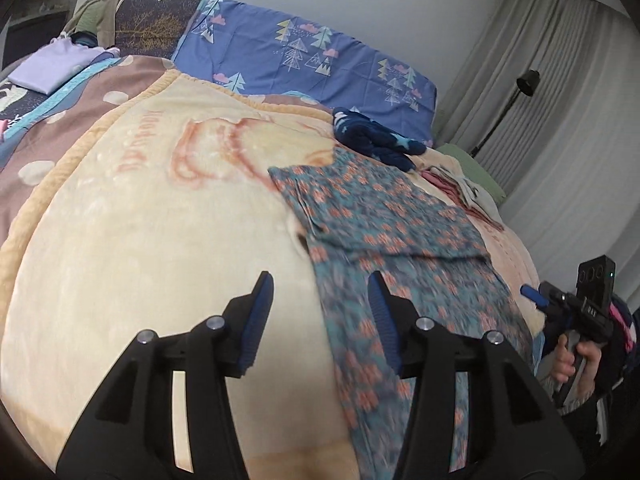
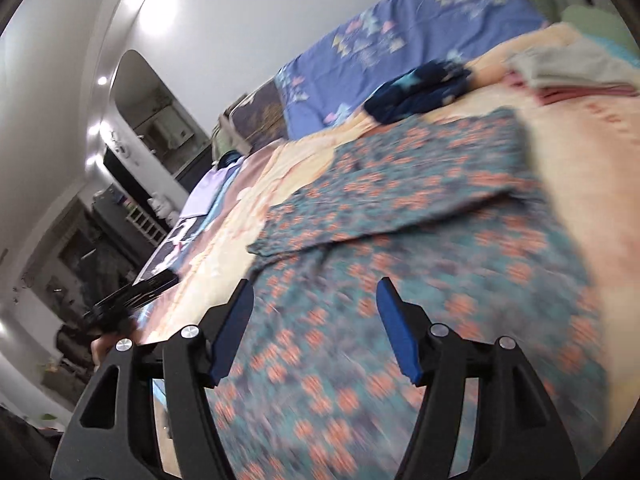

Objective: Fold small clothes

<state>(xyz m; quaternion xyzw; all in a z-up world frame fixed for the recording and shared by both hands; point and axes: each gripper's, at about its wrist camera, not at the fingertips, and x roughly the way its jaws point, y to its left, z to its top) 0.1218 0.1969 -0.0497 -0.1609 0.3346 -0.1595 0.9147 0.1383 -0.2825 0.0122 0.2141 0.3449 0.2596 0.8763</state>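
Your left gripper (image 1: 320, 284) and right gripper (image 2: 316, 292) both gape, holding nothing. The floral garment (image 1: 384, 216) lies on the cream blanket (image 1: 160, 220), at one o'clock from your left gripper, spreading under the right.

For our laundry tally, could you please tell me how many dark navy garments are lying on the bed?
1: the dark navy garment lies crumpled on the cream blanket, beyond the floral garment. More may be hidden in the pile at right.

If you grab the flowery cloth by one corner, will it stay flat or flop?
Probably flop: the flowery cloth is thin and already folded over itself. It likely weighs little. It may drag on the fuzzy blanket rather than slide.
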